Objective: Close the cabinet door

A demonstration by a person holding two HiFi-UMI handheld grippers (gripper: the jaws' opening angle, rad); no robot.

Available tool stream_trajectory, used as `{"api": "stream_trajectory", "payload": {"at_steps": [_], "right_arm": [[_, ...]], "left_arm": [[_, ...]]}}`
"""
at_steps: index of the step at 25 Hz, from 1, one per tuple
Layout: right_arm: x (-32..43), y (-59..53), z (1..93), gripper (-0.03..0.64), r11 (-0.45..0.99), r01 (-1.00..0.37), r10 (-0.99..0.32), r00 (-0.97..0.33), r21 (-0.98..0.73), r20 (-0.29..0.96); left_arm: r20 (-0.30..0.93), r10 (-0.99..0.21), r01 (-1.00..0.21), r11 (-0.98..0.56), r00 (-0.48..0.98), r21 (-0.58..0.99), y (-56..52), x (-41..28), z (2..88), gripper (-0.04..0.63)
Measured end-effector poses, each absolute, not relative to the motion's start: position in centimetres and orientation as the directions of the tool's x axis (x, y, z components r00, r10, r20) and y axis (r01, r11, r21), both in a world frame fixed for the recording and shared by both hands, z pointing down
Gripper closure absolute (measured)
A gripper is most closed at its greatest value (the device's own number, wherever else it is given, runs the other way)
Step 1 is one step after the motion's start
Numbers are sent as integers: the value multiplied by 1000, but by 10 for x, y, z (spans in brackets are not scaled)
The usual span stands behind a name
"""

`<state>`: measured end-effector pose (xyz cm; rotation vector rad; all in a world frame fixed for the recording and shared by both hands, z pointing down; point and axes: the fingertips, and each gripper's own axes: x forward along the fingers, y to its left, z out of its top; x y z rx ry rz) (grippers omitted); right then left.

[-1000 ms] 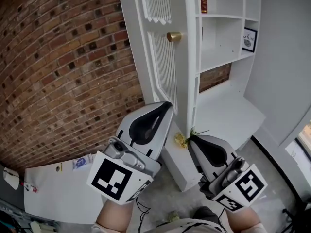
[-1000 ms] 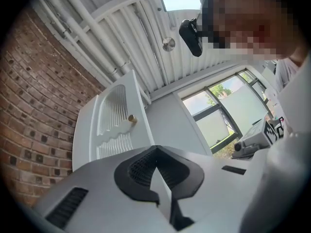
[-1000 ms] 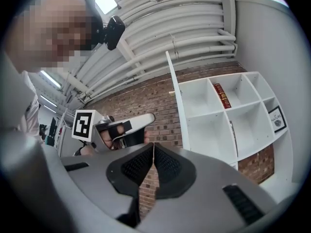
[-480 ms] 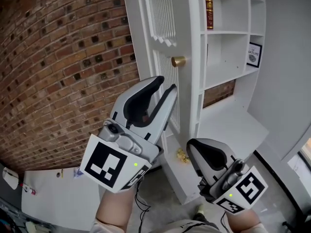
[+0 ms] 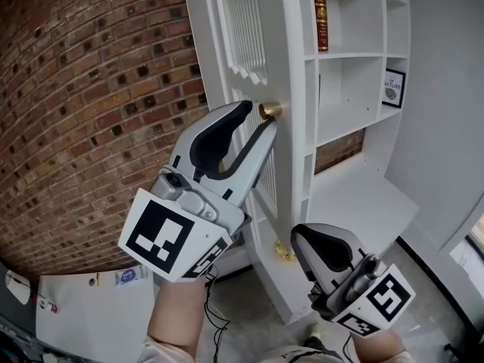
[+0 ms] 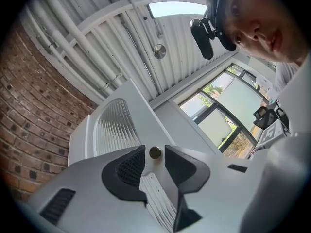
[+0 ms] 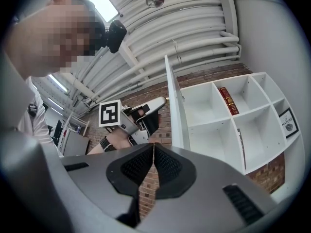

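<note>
The white louvred cabinet door (image 5: 249,29) stands open, edge-on to the shelves, with a brass knob (image 5: 270,110) on its face. My left gripper (image 5: 259,118) is raised to the knob and its jaws are opening. In the left gripper view the knob (image 6: 155,153) shows just beyond the two black pads (image 6: 127,168), in the gap, with neither pad pressing on it. Lower right, my right gripper (image 5: 298,234) is shut with nothing in it, away from the door. In the right gripper view its pads (image 7: 164,165) meet, and the door's edge (image 7: 176,115) rises ahead.
White open shelves (image 5: 348,51) sit right of the door, holding a red book (image 5: 320,2) and a small framed picture (image 5: 391,89). A brick wall (image 5: 91,89) fills the left. A small yellow ornament (image 5: 283,254) lies at the cabinet's base; a white board (image 5: 76,301) lies on the floor.
My left gripper rose from low on the door up to the brass knob, and its jaws went from shut to parted. The right gripper stayed low and shut.
</note>
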<state>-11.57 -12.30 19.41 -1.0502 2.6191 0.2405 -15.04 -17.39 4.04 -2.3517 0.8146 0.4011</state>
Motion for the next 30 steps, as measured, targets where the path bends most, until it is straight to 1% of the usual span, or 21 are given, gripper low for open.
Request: {"api": "stream_trajectory", "payload": {"at_steps": [9, 15, 20, 30], "right_arm": [[-108, -125, 199, 597, 688, -726, -677, -653, 25, -340], [-105, -126, 201, 597, 666, -745, -698, -633, 21, -336], [-98, -128, 204, 598, 645, -764, -717, -611, 11, -336], [-55, -144, 218, 598, 582, -813, -773, -537, -39, -336]], "left_arm": [[-440, -421, -604, -643, 793, -471, -179, -140, 38, 480], [-455, -399, -594, -658, 796, -463, -181, -139, 36, 505], [-460, -399, -599, -649, 793, -470, -183, -129, 35, 506], [-463, -419, -616, -638, 781, -462, -198, -89, 37, 511]]}}
